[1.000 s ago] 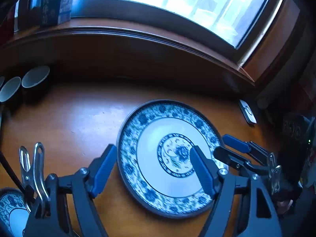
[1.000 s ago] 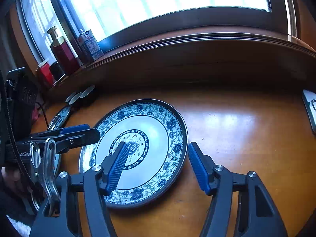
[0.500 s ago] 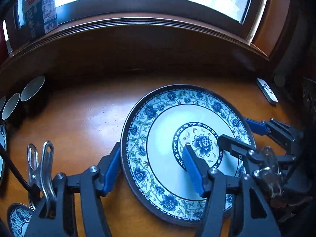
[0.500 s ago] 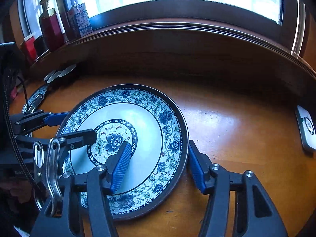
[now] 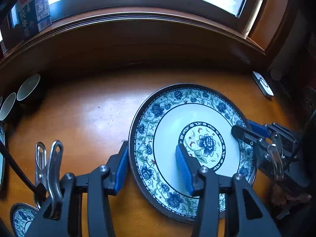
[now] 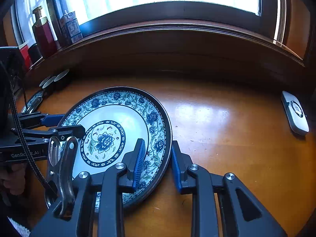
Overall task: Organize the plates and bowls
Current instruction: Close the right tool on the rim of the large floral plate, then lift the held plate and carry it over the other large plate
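Left wrist view. The large plate [image 5: 192, 150] lies flat on the desk [image 5: 83, 122], right of centre. The left claw [image 5: 153, 165] straddles the plate's left rim: one blue pad sits outside the rim on the desk, the other over the white well. The jaws are closing, with the rim between them; whether the inner pad presses yet cannot be told, and the outer pad appears to touch the rim's edge. The right claw [image 5: 247, 129] is seen at the opposite rim. Judgement: for a sound two-sided lift, both grips should be seated before any rise, and the outer pads slid under the lip rather than pushed against it, since glazed ware may skate on a polished surface. A smaller matching plate [image 5: 21, 219] shows at lower left; dark cups [image 5: 27, 87] with pale insides stand at the far left.

Right wrist view. The right claw [image 6: 156, 158] brackets the plate's [image 6: 118, 130] right rim, inner pad on the floral band, outer pad at the dark edge; these jaws are closing too, firm contact not confirmed. The plate is glossy, shallow and round, with a dark rim, blue floral border and central flower medallion. The desk [image 6: 217, 128] is lacquered wood with glare. The pads are ribbed.
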Tool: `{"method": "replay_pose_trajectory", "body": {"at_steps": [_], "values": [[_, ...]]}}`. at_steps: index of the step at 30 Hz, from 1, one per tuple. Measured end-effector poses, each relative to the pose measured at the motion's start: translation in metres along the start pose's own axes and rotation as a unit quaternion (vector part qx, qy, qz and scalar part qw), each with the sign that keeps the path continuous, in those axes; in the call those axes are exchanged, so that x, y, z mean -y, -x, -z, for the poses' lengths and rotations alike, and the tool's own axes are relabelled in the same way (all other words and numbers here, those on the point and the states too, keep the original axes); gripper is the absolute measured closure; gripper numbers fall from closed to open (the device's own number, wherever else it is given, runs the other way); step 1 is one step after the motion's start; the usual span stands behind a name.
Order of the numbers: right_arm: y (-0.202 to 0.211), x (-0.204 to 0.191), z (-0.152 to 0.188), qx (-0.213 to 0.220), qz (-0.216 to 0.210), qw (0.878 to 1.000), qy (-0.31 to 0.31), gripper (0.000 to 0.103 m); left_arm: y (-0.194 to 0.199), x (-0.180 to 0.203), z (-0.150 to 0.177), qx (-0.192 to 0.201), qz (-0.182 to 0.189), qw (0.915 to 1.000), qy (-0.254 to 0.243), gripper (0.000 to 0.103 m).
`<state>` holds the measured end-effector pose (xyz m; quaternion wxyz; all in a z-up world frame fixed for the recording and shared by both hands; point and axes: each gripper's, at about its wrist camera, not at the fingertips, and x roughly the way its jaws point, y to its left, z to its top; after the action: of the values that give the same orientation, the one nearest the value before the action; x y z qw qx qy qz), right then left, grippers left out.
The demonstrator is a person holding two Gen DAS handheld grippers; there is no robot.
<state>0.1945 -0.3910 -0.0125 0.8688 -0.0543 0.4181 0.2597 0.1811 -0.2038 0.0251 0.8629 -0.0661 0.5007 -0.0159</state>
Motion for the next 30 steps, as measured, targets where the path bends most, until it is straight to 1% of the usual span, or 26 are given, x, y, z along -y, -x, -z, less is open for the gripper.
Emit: {"method": "replay_pose_trajectory", "body": {"at_steps": [2, 5, 8, 14, 17, 25, 30], "values": [[0.003, -0.004, 0.004, -0.002, 0.010, 1.000, 0.004, 0.075, 0.002, 0.003, 0.005, -0.004, 0.003, 1.0000, -0.005, 0.055], [0.011, -0.015, 0.011, -0.020, 0.026, 0.999, 0.029, 0.073, 0.005, 0.009, 0.012, -0.010, 0.004, 0.9999, -0.009, 0.055], [0.019, -0.016, 0.020, -0.033, 0.023, 0.999, 0.031, 0.073, 0.008, 0.012, 0.018, -0.019, 0.004, 0.9997, -0.015, 0.055], [0.033, -0.030, 0.039, -0.043, 0.044, 0.997, 0.047, 0.072, 0.017, 0.025, 0.035, -0.033, -0.003, 0.9990, -0.031, 0.054], [0.040, -0.035, 0.051, -0.038, 0.046, 0.997, 0.047, 0.072, 0.022, 0.031, 0.045, -0.038, -0.008, 0.9985, -0.038, 0.053], [0.061, -0.040, 0.078, -0.029, 0.046, 0.998, 0.038, 0.072, 0.032, 0.045, 0.067, -0.051, -0.006, 0.9974, -0.050, 0.053], [0.070, -0.044, 0.090, -0.017, 0.052, 0.998, 0.029, 0.072, 0.040, 0.050, 0.082, -0.050, -0.008, 0.9970, -0.057, 0.053]]}}
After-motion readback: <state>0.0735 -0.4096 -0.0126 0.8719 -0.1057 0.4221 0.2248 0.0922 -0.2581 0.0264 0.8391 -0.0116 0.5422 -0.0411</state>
